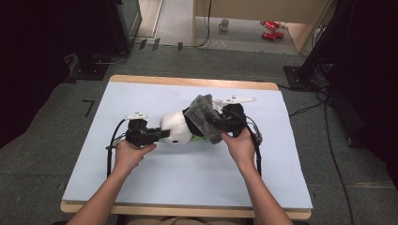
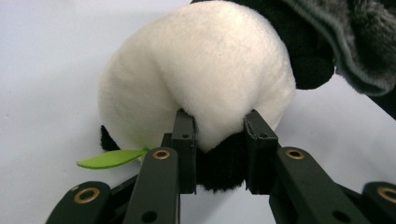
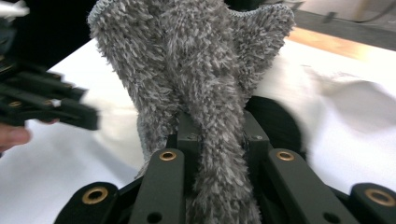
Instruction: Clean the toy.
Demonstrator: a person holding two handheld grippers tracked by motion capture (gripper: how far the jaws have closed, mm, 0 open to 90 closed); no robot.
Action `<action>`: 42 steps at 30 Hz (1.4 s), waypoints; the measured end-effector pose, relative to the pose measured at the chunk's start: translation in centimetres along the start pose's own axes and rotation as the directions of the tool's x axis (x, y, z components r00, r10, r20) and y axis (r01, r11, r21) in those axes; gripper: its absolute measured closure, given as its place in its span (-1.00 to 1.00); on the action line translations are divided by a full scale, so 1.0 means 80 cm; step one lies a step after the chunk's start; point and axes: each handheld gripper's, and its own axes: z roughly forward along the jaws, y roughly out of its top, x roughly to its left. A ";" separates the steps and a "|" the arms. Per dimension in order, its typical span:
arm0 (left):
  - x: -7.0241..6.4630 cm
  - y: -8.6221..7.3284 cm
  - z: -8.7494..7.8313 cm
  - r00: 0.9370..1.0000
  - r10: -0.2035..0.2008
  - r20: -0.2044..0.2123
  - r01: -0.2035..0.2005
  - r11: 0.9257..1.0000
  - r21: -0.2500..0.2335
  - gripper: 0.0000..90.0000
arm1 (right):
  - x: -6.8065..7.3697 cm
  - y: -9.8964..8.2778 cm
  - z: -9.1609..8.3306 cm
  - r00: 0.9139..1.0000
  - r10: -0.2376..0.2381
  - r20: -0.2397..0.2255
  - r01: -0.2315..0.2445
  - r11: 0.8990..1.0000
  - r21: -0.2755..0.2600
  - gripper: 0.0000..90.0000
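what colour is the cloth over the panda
Grey, fuzzy cloth; best in the right gripper view.

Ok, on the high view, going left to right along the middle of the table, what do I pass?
Left gripper → white and black plush toy → grey fuzzy cloth → right gripper, whose jaws are hidden there behind the cloth.

Both forearms are bare, with no sleeves. The left tool (image 1: 162,134) and the right tool (image 1: 224,121) are black with brass-coloured rivets, black cables and pale top plates.
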 end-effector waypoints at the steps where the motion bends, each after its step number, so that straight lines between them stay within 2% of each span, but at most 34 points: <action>1: 0.001 0.000 0.000 1.000 -0.004 0.003 0.004 1.000 -0.001 0.58 | 0.000 0.000 0.000 1.000 0.000 0.000 0.000 1.000 0.000 0.68; 3: 0.001 0.001 0.001 1.000 -0.004 0.006 0.004 1.000 0.001 0.58 | -0.014 -0.004 -0.005 0.999 0.032 0.017 -0.032 0.999 -0.009 0.68; 4: 0.001 0.002 0.002 1.000 0.004 0.009 -0.004 1.000 0.006 0.58 | -0.028 -0.010 -0.006 0.998 0.066 0.022 -0.066 0.998 -0.009 0.68; 5: 0.001 0.002 0.003 1.000 0.009 0.008 -0.009 1.000 0.005 0.58 | -0.028 -0.010 -0.006 0.998 0.066 0.022 -0.066 0.998 -0.009 0.68; 8: 0.000 0.004 0.004 1.000 0.019 0.008 -0.019 1.000 0.008 0.57 | -0.047 -0.023 -0.004 0.993 0.108 0.045 -0.108 0.994 -0.008 0.68; 13: 0.006 0.007 0.003 1.000 0.011 0.009 -0.011 1.000 0.011 0.57 | -0.058 -0.033 -0.003 0.988 0.136 0.069 -0.136 0.991 -0.002 0.68; 18: 0.012 0.011 0.001 1.000 0.006 0.019 -0.006 1.000 0.027 0.58 | -0.070 -0.045 0.003 0.982 0.159 0.098 -0.163 0.986 0.034 0.68; 20: 0.015 0.013 -0.001 1.000 -0.001 0.022 0.001 0.999 0.032 0.57 | -0.075 -0.047 0.004 0.981 0.155 0.116 -0.161 0.986 0.048 0.68; 22: 0.015 0.014 -0.003 1.000 0.003 0.020 -0.004 0.999 0.045 0.57 | -0.079 -0.046 0.000 0.979 0.152 0.133 -0.158 0.987 0.037 0.68; 24: 0.013 0.013 -0.005 1.000 0.021 0.020 -0.022 0.998 0.055 0.57 | -0.081 -0.041 -0.009 0.979 0.160 0.127 -0.164 0.986 0.017 0.68; 28: 0.012 0.011 -0.005 0.999 0.033 0.024 -0.035 0.998 0.057 0.58 | -0.079 -0.025 -0.028 0.981 0.161 0.108 -0.157 0.987 -0.042 0.68; 30: 0.012 0.011 -0.006 0.999 0.042 0.027 -0.044 0.997 0.058 0.58 | -0.076 -0.016 -0.036 0.983 0.160 0.087 -0.155 0.986 -0.067 0.68; 32: 0.011 0.010 -0.007 0.998 0.049 0.026 -0.050 0.997 0.062 0.58 | -0.067 -0.002 -0.040 0.989 0.140 0.051 -0.134 0.986 -0.096 0.68; 35: 0.012 0.008 -0.008 0.998 0.064 0.025 -0.066 0.996 0.058 0.58 | -0.058 0.006 -0.037 0.992 0.119 0.030 -0.116 0.988 -0.097 0.68; 37: 0.012 0.007 -0.007 0.997 0.067 0.024 -0.068 0.996 0.052 0.58 | -0.049 0.011 -0.027 0.996 0.092 0.003 -0.091 0.992 -0.088 0.68; 38: 0.013 0.006 -0.007 0.998 0.066 0.024 -0.067 0.997 0.048 0.58 | -0.044 0.013 -0.017 0.997 0.073 -0.005 -0.073 0.995 -0.066 0.68; 39: 0.013 0.005 -0.007 0.997 0.067 0.024 -0.068 0.997 0.044 0.58 | -0.044 0.013 -0.017 0.997 0.073 -0.005 -0.073 0.995 -0.066 0.68; 42: 0.015 0.001 -0.007 0.997 0.067 0.022 -0.068 0.997 0.035 0.58 | -0.042 0.011 0.004 0.999 0.051 0.001 -0.051 0.998 -0.028 0.67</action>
